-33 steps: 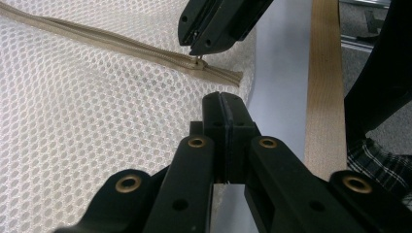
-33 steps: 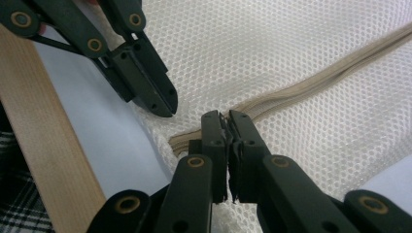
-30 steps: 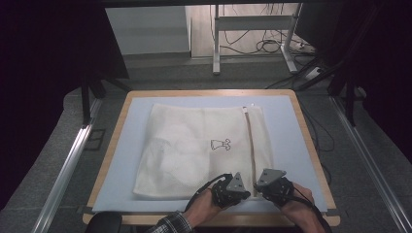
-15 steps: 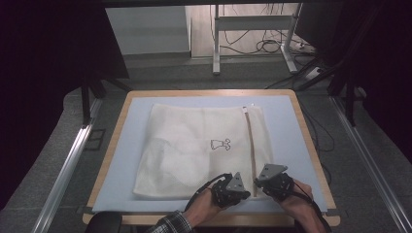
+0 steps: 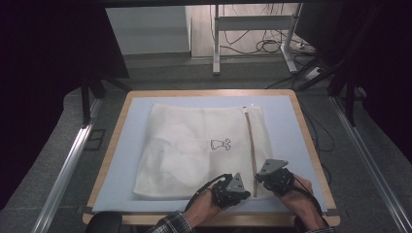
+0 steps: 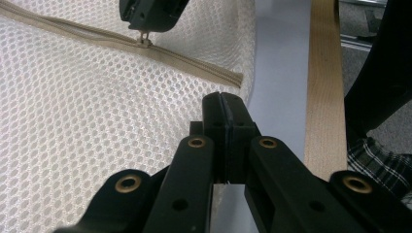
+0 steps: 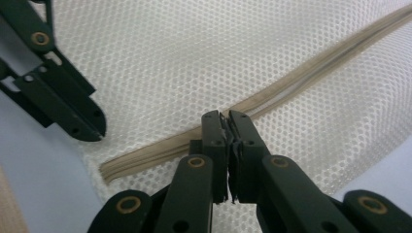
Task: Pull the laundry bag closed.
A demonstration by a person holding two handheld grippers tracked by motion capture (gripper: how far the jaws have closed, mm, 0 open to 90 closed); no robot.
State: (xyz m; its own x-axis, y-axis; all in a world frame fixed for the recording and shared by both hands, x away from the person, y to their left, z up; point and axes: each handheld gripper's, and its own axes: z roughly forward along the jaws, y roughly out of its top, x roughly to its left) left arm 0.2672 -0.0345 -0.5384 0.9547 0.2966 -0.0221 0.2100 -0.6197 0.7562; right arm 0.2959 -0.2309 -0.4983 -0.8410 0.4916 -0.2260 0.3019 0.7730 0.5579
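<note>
Mesh laundry bag (image 5: 194, 145), cream-white with a small black figure printed near its middle, lies flat on the pale blue mat (image 5: 286, 126) that covers the wood-rimmed table (image 5: 311, 145). A beige zipper (image 5: 251, 145) runs along the bag near its right edge, from the far side toward the person.

Both hands come in at the near edge of the table, close together at the bag's near right corner. The left claw (image 5: 241, 194) sits just left of the zipper's near end, over the edge of the mesh. In the left gripper view its two black jaws are pressed together (image 6: 224, 104); the tips lie at the bag's border where the mesh meets the blue mat, and whether any fabric is pinched between them cannot be told. That view also shows the other gripper farther off, its tip down on the zipper slider (image 6: 144, 41), with the beige zipper tape (image 6: 194, 63) running on to its end near the bag's corner.

The right claw (image 5: 261, 175) rests on the zipper line, just beside the left one. In the right gripper view its jaws are clamped together (image 7: 226, 119) right on the zipper (image 7: 301, 92), with a small piece, the slider's pull, caught between the pads. The left gripper's black jaws (image 7: 73, 111) show at the left of that view, near the zipper's end at the corner of the bag (image 7: 145, 58).

A plaid sleeve (image 5: 170, 224) covers the left forearm.
</note>
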